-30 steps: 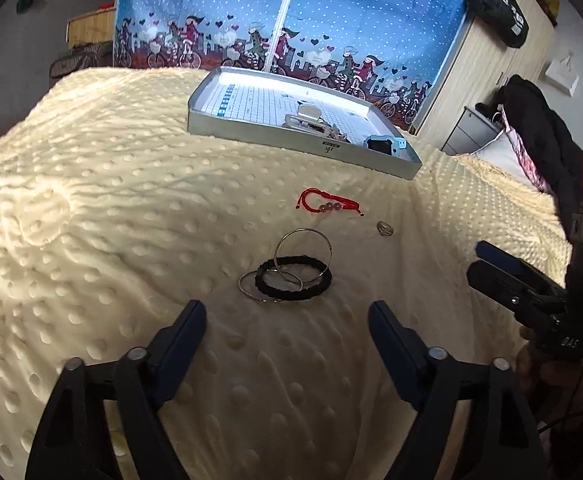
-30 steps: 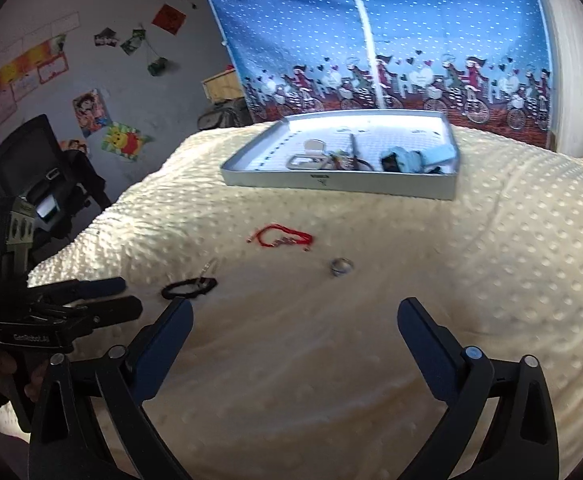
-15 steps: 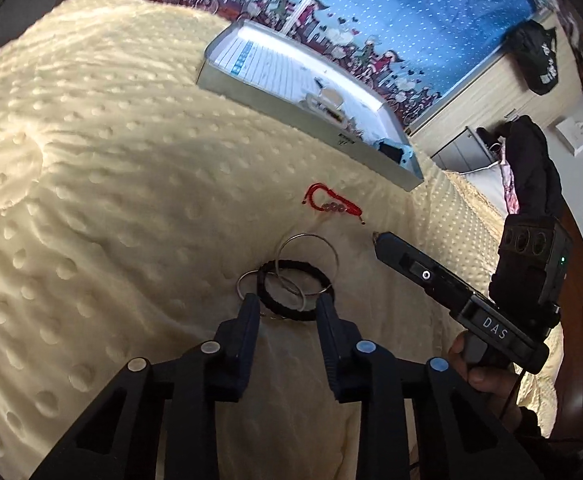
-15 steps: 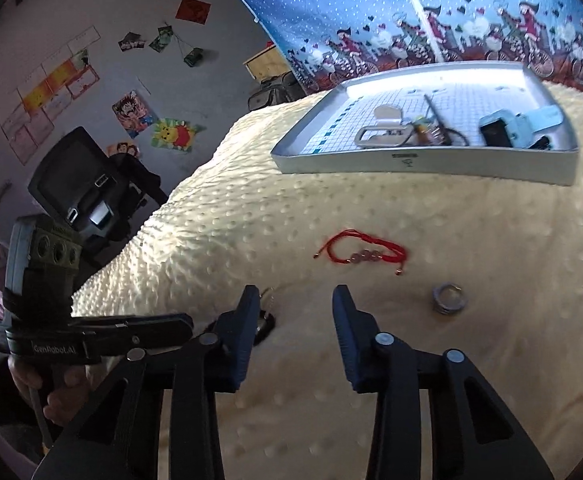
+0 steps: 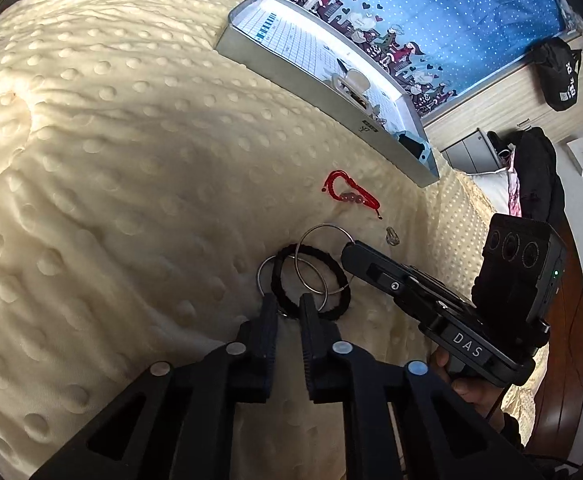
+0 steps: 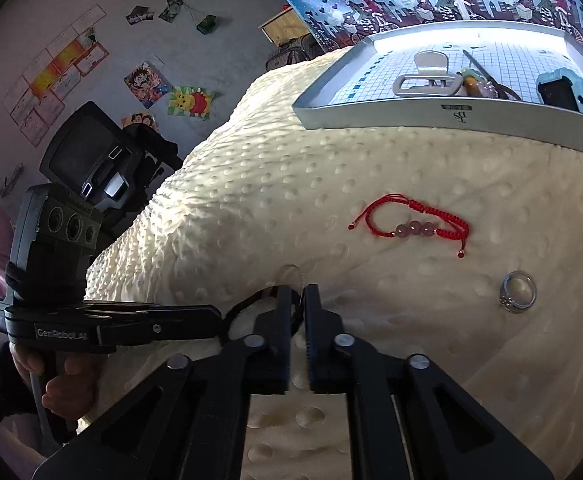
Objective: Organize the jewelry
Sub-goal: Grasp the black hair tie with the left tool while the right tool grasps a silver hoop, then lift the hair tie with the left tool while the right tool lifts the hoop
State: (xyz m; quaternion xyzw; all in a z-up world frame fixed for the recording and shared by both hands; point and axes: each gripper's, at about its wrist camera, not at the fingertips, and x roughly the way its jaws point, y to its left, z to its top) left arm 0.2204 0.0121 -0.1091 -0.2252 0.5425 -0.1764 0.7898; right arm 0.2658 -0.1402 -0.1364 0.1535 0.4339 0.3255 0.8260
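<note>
On the near cream blanket [image 5: 131, 184], with left gripper [image 5: 289, 306] pinched onto the black band [image 5: 333, 312] and right gripper [image 6: 298, 300] nearly closed on a silver hoop [image 5: 323, 260]: lift slowly, apart, toward far tray [image 5: 315, 84].

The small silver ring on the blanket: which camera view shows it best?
The right wrist view. There the silver ring lies large and unobstructed right of the red bracelet, its band clearly visible. In the left wrist view the ring is only a tiny glint near the right tool's tip.
</note>
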